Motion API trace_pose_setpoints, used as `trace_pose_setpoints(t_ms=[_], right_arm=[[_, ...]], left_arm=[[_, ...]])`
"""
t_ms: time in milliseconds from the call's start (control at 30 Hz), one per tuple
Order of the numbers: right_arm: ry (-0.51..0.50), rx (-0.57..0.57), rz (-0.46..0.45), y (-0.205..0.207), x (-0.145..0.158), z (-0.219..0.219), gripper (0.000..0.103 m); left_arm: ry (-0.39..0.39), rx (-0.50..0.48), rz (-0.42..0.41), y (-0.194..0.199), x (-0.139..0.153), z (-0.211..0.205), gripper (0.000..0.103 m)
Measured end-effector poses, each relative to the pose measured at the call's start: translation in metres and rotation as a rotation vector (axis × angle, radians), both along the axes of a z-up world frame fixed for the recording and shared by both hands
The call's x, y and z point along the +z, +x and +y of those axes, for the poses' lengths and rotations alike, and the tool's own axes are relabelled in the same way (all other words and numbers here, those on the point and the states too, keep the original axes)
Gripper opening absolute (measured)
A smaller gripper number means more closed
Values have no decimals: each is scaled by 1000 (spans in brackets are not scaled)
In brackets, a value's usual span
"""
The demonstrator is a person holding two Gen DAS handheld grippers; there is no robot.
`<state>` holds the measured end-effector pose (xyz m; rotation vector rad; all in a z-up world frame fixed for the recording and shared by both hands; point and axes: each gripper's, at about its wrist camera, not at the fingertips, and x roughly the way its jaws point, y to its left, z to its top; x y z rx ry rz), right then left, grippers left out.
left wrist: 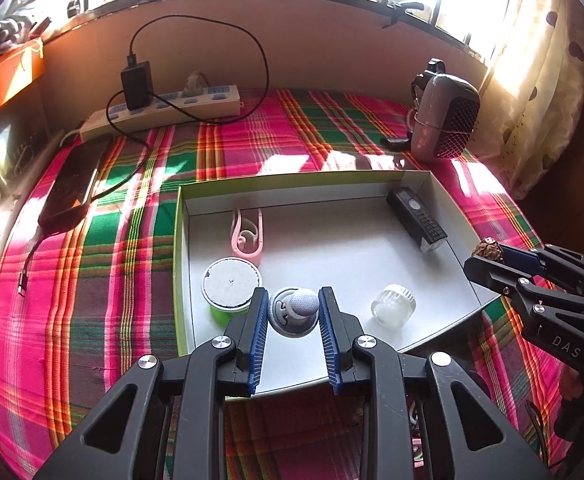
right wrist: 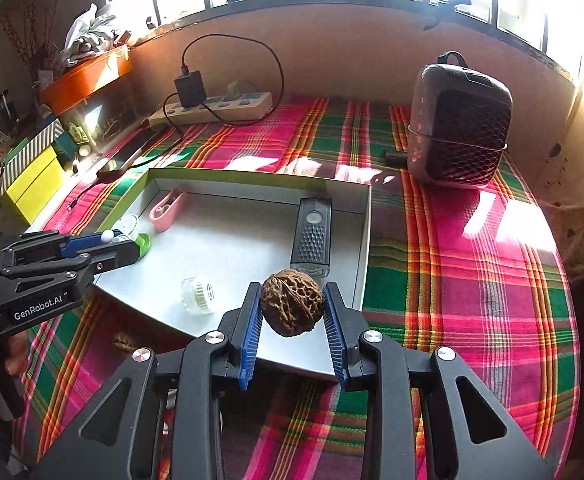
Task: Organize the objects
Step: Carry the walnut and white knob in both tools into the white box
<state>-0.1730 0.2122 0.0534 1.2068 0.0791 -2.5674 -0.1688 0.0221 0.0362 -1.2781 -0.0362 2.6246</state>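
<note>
Fingers of both grippers are clamped: right gripper [right wrist: 291, 307] on a walnut [right wrist: 292, 308] at lower centre, left gripper [left wrist: 293, 311] on a grey ball [left wrist: 294, 311]. I would lower each into bare tray [left wrist: 332, 248] floor before releasing, clear of the jar [right wrist: 198, 294].

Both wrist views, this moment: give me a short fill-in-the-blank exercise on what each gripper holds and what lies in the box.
1. The right gripper is shut on a brown ____.
2. The left gripper holds a small grey object over the white ____.
3. The pink clip lies ____ the box.
4. The green-based tub sits beside the ____ gripper.

Missing words: walnut; box; inside; left
</note>
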Motion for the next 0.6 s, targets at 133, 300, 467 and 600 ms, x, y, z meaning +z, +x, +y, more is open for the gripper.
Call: trace_pose_setpoints(t_ms=[133, 300, 467, 600], right_arm=[[4, 4, -22, -10, -7, -1, 31], [16, 11, -51, -17, -16, -4, 31], [32, 15, -64, -21, -21, -6, 31], [57, 15, -61, -23, -23, -7, 31]], left_arm=[[-5, -10, -11, -5, -5, 3, 23], [-3, -15, -22, -10, -10, 5, 23], [-10, -19, -35, -14, -15, 7, 23], [-21, -17, -44, -16, -19, 8, 23]])
